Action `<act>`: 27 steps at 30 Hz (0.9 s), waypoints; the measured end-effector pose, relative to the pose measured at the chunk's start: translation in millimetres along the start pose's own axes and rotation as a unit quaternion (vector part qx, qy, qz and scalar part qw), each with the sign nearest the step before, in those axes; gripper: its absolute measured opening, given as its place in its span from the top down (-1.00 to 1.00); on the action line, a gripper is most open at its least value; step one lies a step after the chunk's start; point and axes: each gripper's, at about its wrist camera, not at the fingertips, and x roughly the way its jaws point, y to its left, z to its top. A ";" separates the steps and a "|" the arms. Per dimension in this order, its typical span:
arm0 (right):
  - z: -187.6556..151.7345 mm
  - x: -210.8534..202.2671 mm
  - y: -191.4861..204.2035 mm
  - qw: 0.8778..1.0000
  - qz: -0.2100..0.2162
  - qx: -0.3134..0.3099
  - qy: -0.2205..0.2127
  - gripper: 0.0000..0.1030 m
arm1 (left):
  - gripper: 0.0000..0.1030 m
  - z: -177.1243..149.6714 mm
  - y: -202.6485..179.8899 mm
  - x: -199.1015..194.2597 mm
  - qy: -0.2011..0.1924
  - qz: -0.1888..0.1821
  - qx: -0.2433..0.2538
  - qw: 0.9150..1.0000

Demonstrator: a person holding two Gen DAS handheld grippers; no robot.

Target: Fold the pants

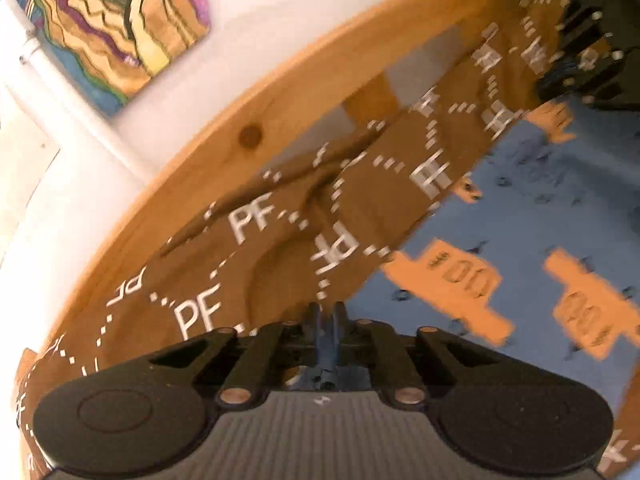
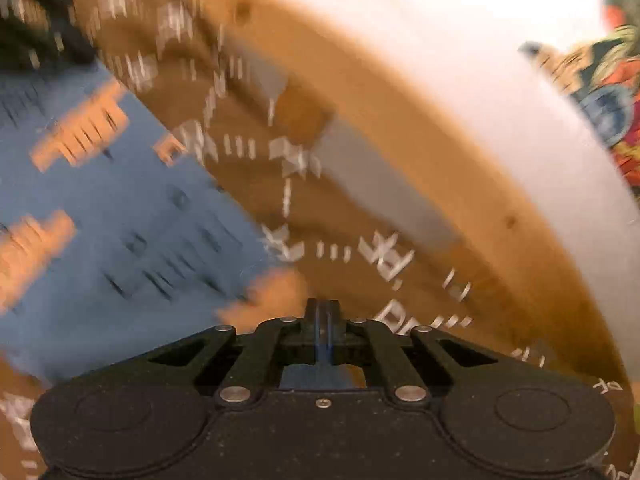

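Observation:
The pants (image 1: 280, 240) are brown with white "PF" letters and dotted lines. They stretch in a band from my left gripper (image 1: 329, 308) up to my right gripper (image 1: 588, 60) at the top right of the left wrist view. My left gripper is shut on the pants' edge. In the right wrist view, which is blurred, my right gripper (image 2: 322, 306) is shut on the pants (image 2: 360, 216), and the fabric runs up toward the left gripper (image 2: 36, 32) at the top left.
A blue bedcover (image 1: 520, 208) with orange shapes lies under the pants; it also shows in the right wrist view (image 2: 120, 200). A wooden headboard (image 1: 224, 128) curves behind, with a white wall (image 1: 300, 4) and a colourful painting (image 1: 120, 20).

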 end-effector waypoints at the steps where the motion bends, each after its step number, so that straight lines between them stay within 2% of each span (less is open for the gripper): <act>1: -1.9 5.3 2.6 1.000 -0.005 -0.009 0.008 0.89 | 0.73 -2.0 3.6 0.4 -0.003 -0.005 -0.006 1.000; 3: -6.5 4.7 -1.5 1.000 -0.010 0.001 0.005 0.53 | 0.33 -5.3 15.5 -11.6 -0.014 -0.022 -0.031 0.999; 4: -8.4 -0.5 -8.8 1.000 -0.013 0.015 -0.002 0.35 | -0.22 -7.3 23.3 -20.6 -0.023 -0.026 -0.044 0.998; 5: -9.9 -5.1 -14.4 1.000 -0.021 0.020 -0.007 -0.01 | -0.54 -10.1 30.8 -30.8 -0.037 -0.027 -0.052 0.998; 6: -11.1 -11.2 -18.5 0.999 -0.032 0.021 -0.012 -0.30 | -0.61 -13.3 37.5 -41.6 -0.053 -0.026 -0.056 0.997; 9: -14.5 -29.2 -28.8 0.998 -0.050 0.026 -0.030 -0.56 | -0.77 -25.6 59.1 -73.7 -0.084 -0.023 -0.048 0.995; 11: -16.3 -39.2 -32.1 0.997 -0.024 0.054 -0.051 -0.80 | -0.89 -35.2 74.8 -89.1 -0.089 -0.022 -0.044 0.995; 12: -15.3 -42.0 -31.2 0.996 -0.007 0.071 -0.060 -0.90 | -0.92 -40.4 83.0 -95.6 -0.091 -0.025 -0.042 0.995; 15: -3.2 -50.3 -23.8 0.989 0.066 0.091 -0.098 -0.94 | -0.96 -59.1 104.0 -112.9 -0.089 -0.045 -0.040 0.994; 17: 13.9 -52.2 -9.3 0.984 0.109 0.074 -0.116 -0.97 | -0.96 -69.1 113.6 -117.0 -0.080 -0.062 -0.043 0.994; 19: 31.9 -49.0 6.0 0.982 0.132 0.052 -0.127 -0.97 | -0.95 -77.5 118.7 -111.6 -0.063 -0.084 -0.050 0.993; 22: 62.8 -40.5 33.7 0.976 0.164 0.019 -0.139 -0.94 | -0.75 -86.1 120.4 -104.7 -0.035 -0.115 -0.068 0.990; 27: 98.5 -27.8 63.0 0.967 0.209 -0.005 -0.147 -0.70 | -0.38 -94.2 112.4 -88.7 0.009 -0.133 -0.081 0.988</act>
